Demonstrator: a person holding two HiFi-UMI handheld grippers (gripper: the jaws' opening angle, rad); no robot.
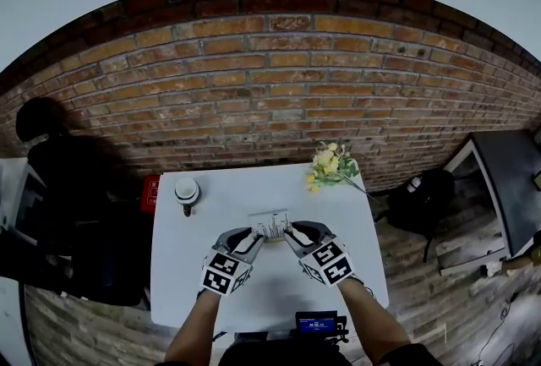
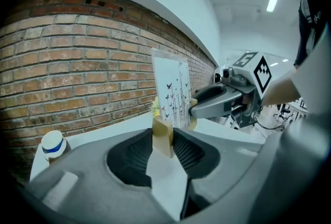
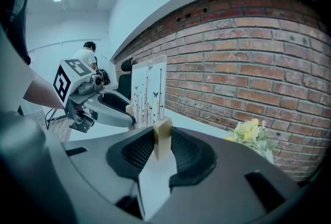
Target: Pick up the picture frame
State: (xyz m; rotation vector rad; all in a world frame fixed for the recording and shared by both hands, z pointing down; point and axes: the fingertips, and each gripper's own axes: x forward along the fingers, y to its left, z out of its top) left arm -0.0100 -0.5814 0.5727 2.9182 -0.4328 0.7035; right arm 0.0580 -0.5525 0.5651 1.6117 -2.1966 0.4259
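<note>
White frame (image 1: pixel 271 225) between left gripper (image 1: pixel 255 237), right gripper (image 1: pixel 292 234)

The picture frame (image 3: pixel 149 94) is being gripped at its wooden edge by the right gripper (image 3: pixel 162 141) and held opposite by the left gripper (image 3: pixel 125 116).

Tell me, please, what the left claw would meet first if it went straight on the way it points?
The left claw clamps the picture frame by its wooden foot, so it meets that first; just beyond, probably the right claw, though depth is unclear.
</note>
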